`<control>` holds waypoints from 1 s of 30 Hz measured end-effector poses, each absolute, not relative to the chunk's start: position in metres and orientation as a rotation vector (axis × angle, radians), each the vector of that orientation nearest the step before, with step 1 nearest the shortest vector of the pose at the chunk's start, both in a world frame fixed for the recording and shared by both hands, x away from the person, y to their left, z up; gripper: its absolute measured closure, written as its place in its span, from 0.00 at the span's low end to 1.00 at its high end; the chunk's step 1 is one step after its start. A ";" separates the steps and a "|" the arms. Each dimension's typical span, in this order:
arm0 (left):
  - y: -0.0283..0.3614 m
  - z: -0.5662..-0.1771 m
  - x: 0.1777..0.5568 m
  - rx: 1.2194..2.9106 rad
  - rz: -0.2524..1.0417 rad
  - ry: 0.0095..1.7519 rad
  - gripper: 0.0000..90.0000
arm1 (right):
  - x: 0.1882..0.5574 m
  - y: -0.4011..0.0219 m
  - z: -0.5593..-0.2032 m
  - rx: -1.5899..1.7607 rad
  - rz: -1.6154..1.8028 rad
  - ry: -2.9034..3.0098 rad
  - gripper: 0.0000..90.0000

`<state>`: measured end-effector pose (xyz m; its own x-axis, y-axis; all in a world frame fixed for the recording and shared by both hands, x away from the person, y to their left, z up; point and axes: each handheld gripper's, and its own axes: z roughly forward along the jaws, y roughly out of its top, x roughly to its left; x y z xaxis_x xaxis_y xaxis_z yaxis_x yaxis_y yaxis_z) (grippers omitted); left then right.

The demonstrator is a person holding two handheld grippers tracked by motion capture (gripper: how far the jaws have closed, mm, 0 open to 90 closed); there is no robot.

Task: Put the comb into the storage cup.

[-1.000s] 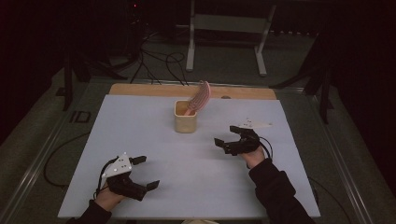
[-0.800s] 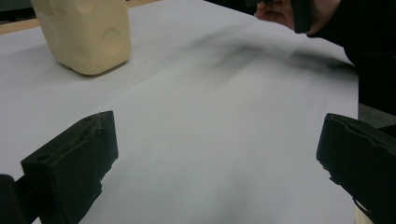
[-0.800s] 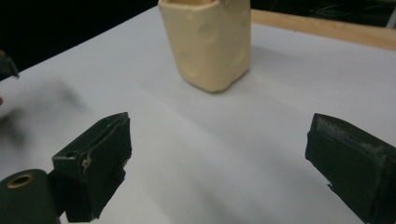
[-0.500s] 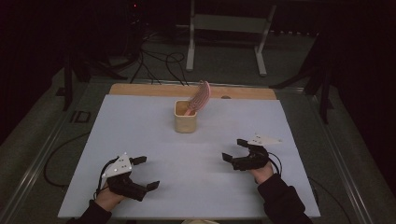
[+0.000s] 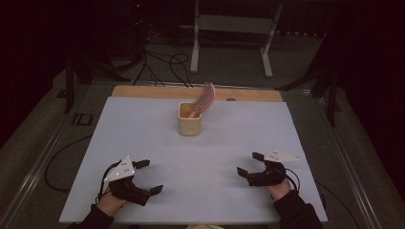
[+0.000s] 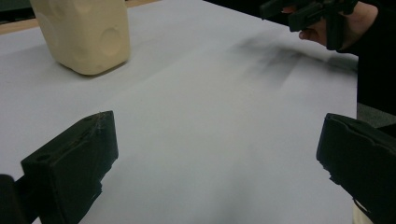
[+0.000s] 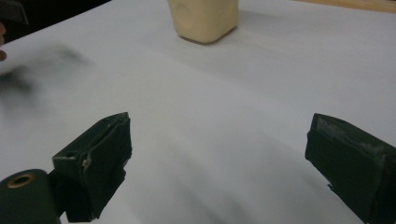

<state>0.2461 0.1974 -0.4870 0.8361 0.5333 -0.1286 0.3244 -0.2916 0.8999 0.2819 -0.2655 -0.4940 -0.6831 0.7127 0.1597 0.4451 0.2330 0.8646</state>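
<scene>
- Right claw (image 5: 250,163) had drawn back toward the person's edge of the tabletop (image 5: 143,138) since the two earlier moments, when it sat closer to the cup; it now lay low near the front right corner, well apart from the cup.
- Left claw (image 5: 147,176) sat where it had been in both earlier pictures, near the front left corner.
- The cup and brush had not shifted between the pictures.
- Count: two claws, one cream cup (image 5: 189,119), one pink hairbrush (image 5: 205,98), one white tabletop with a wooden strip (image 5: 143,91) along its far edge.
- Both claws were released, jaws spread wide; each gripper view showed bare white surface between its two black jaws, nothing held and nothing touched but the hands that carried them.
- The cream cup stood upright in the far middle of the tabletop, and the pink hairbrush stood in it, handle down, head leaning over the right rim.
- In the left gripper view the cup (image 6: 84,35) appeared at upper left and the right claw, held in a hand (image 6: 336,23), at upper right; in the right gripper view the cup (image 7: 203,18) stood at the top centre.
</scene>
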 end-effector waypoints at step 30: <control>0.198 -0.489 0.246 1.914 0.223 0.635 0.00 | 0.267 -0.288 -0.508 1.091 1.334 2.198 0.09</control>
